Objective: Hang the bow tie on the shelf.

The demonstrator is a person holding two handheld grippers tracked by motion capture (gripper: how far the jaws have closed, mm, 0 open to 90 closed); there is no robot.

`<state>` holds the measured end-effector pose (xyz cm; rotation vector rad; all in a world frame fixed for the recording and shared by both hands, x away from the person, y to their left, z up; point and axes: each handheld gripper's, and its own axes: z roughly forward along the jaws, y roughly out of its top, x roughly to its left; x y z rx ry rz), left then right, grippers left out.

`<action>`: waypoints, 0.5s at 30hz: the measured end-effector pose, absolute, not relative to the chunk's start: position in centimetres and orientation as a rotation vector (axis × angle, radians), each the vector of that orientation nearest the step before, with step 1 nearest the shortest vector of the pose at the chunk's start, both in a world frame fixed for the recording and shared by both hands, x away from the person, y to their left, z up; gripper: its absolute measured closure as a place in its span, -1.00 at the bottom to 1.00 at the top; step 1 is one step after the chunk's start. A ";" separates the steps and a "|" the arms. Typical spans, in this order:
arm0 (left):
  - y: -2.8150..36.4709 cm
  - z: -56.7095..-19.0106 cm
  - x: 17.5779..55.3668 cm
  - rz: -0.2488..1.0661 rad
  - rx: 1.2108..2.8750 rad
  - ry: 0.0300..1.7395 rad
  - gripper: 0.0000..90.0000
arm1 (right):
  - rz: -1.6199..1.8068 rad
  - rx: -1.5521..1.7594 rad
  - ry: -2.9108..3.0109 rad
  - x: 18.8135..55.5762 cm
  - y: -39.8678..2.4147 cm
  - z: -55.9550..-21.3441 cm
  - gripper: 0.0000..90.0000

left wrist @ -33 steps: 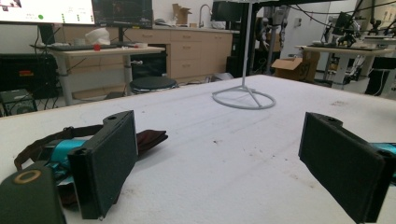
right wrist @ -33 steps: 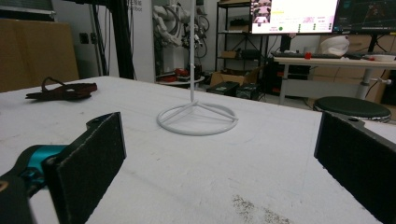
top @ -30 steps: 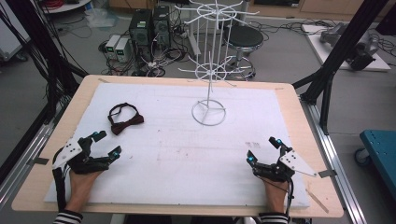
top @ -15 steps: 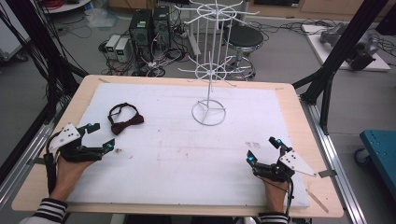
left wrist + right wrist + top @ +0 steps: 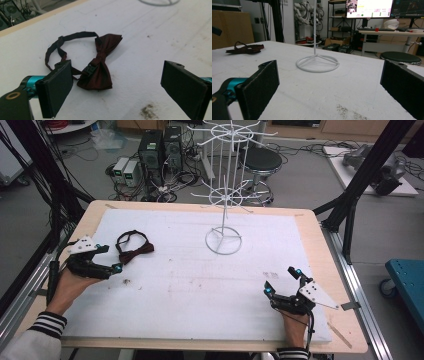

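Note:
A dark red bow tie (image 5: 134, 248) with a black strap loop lies flat on the white table cover (image 5: 200, 285) at the left. My left gripper (image 5: 109, 258) hovers just left of it, open, its jaws pointing at the bow tie (image 5: 100, 66) with nothing between them. A white wire display stand (image 5: 223, 195) rises from its ring base at the table's far middle. My right gripper (image 5: 282, 281) rests low near the front right edge, open and empty, facing the stand's ring base (image 5: 317, 63); the bow tie (image 5: 245, 48) lies far off at its left.
The table has a wooden rim (image 5: 345, 290). Black frame posts (image 5: 357, 185) stand at the right and left. Computers, cables and a round stool (image 5: 260, 160) sit on the floor behind the table. A blue cart (image 5: 407, 280) stands at the right.
My left gripper has risen and moved away from the front edge toward the bow tie, its jaws staying open. The right gripper has kept still.

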<state>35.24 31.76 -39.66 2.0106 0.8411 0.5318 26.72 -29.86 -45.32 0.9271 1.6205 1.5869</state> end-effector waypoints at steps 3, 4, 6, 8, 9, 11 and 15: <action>31.6 -39.5 36.1 0.521 2.078 0.853 -0.75 | 1.589 0.930 1.621 26.7 -29.8 -45.3 -0.97; 31.5 -39.4 36.3 0.523 2.094 0.853 -0.75 | 1.587 0.928 1.621 26.7 -29.8 -45.3 -0.97; 31.5 -39.4 36.9 0.516 2.135 0.851 -0.75 | 1.589 0.924 1.620 26.7 -29.8 -45.3 -0.97; 31.4 -39.4 37.1 0.507 2.144 0.850 -0.75 | 1.588 0.926 1.619 26.7 -29.8 -45.3 -0.97; 31.4 -39.5 37.3 0.499 2.162 0.854 -0.75 | 1.588 0.926 1.619 26.7 -29.8 -45.3 -0.97; 31.2 -39.5 37.7 0.492 2.210 0.856 -0.75 | 1.589 0.927 1.622 26.7 -29.8 -45.3 -0.97; 30.7 -39.6 38.5 0.505 2.258 0.845 -0.76 | 1.587 0.926 1.622 26.7 -29.8 -45.3 -0.97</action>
